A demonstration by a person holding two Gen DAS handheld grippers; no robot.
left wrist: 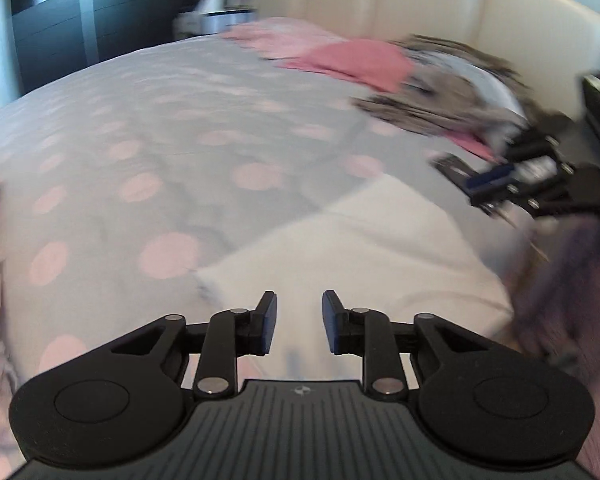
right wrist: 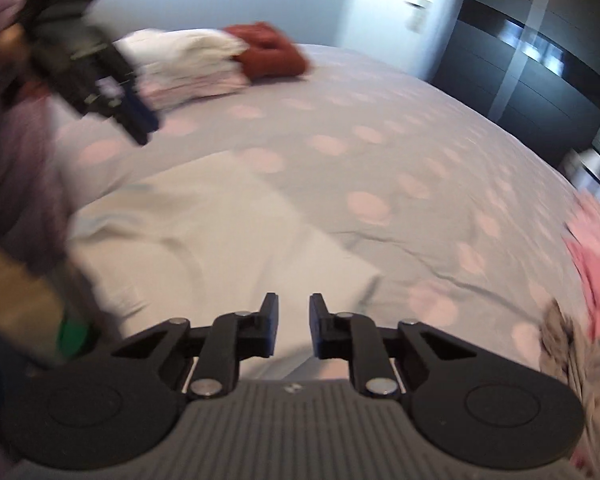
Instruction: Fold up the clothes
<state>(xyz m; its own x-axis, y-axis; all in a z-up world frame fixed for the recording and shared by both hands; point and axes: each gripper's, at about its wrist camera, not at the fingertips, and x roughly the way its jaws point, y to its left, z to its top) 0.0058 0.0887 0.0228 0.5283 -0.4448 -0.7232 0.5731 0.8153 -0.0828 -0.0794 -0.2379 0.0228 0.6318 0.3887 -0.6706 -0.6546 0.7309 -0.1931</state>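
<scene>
A white garment (left wrist: 340, 248) lies folded flat on the bed, with its corner just ahead of my left gripper (left wrist: 299, 320). That gripper hovers over it, jaws slightly open and nothing between them. In the right wrist view the same white garment (right wrist: 204, 216) spreads ahead and to the left of my right gripper (right wrist: 294, 328), which is also narrowly open and holds nothing. Each view shows the other gripper, blurred: the right gripper (left wrist: 472, 180) at the right edge and the left gripper (right wrist: 140, 124) at the upper left.
The bed cover (left wrist: 160, 152) is grey with pink dots. Unfolded pink (left wrist: 352, 60) and grey patterned clothes (left wrist: 440, 96) lie by the cream headboard (left wrist: 440, 4). A folded white stack (right wrist: 188, 60) and a red item (right wrist: 272, 56) sit at the far side. A dark wardrobe (right wrist: 540, 60) stands beyond. Purple sleeve (right wrist: 20, 168).
</scene>
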